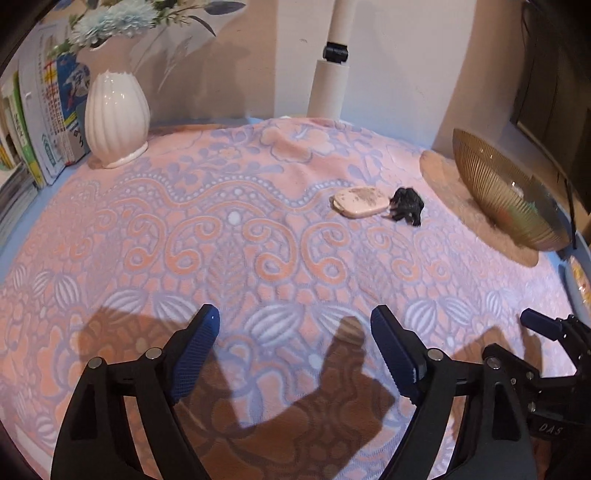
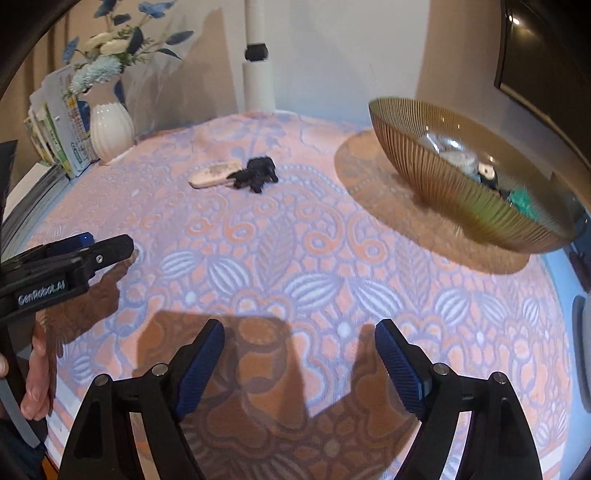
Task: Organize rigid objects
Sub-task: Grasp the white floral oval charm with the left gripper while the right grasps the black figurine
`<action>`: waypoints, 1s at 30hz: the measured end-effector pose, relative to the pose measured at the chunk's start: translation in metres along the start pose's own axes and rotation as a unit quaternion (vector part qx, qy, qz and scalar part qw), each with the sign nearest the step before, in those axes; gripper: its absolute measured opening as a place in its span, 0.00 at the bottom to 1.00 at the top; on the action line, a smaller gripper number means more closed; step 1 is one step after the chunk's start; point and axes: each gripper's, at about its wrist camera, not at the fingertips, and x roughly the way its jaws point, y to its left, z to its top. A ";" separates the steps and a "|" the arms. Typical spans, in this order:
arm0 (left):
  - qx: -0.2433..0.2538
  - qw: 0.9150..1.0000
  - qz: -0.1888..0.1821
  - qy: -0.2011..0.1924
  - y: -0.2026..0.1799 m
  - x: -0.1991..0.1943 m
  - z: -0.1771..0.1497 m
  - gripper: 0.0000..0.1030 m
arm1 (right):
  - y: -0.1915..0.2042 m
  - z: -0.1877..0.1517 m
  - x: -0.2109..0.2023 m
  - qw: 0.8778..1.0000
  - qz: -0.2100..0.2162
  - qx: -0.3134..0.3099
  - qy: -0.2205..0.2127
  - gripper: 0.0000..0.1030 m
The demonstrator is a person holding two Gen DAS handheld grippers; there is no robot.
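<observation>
Left gripper (image 1: 293,321): I have its jaws spread wide with nothing between the blue pads (image 1: 195,354); it hangs over the patterned cloth, tilted down, near the front of the table.
Right gripper (image 2: 299,334): mine here is also wide apart and empty, over the same cloth; from the left wrist view I see it at the lower right edge (image 1: 543,325).
Left gripper seen from the right: I catch it at the left edge (image 2: 85,251), with a person's hand (image 2: 37,373) around its handle.
Tablecloth (image 1: 236,236): pink and lilac, ornamental pattern, covering the table; the shadows of both grippers fall on it just ahead of the fingers.
Pink flat object (image 1: 360,202): an oval, speckled on top, lying flat on the cloth toward the back; I cannot tell what it is.
Black toy figure (image 1: 406,206): small and lumpy, lying right against the pink object's right end; both are well apart from my grippers.
Bowl (image 2: 424,155): amber ribbed glass, at the right on a round mat (image 2: 362,173); I see several small items inside (image 2: 487,175), white, black and teal.
Vase (image 1: 116,118): white, ribbed, back left, holding pale blue flowers (image 1: 110,22).
Books (image 1: 51,122): standing upright just left of the vase.
White pole (image 1: 332,74): upright behind the cloth's far edge.
</observation>
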 end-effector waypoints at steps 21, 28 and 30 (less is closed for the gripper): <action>0.045 0.998 0.029 0.035 -0.014 0.010 -0.002 1.00 | 0.002 0.002 0.008 1.000 0.005 -0.008 0.021 1.00; 0.065 0.997 0.008 0.040 -0.012 0.006 0.006 0.99 | 0.005 0.012 0.009 0.998 0.013 -0.024 0.060 1.00; 0.093 0.995 0.002 0.021 -0.014 -0.004 0.016 0.99 | 0.003 0.026 0.003 0.997 0.016 -0.030 0.064 0.94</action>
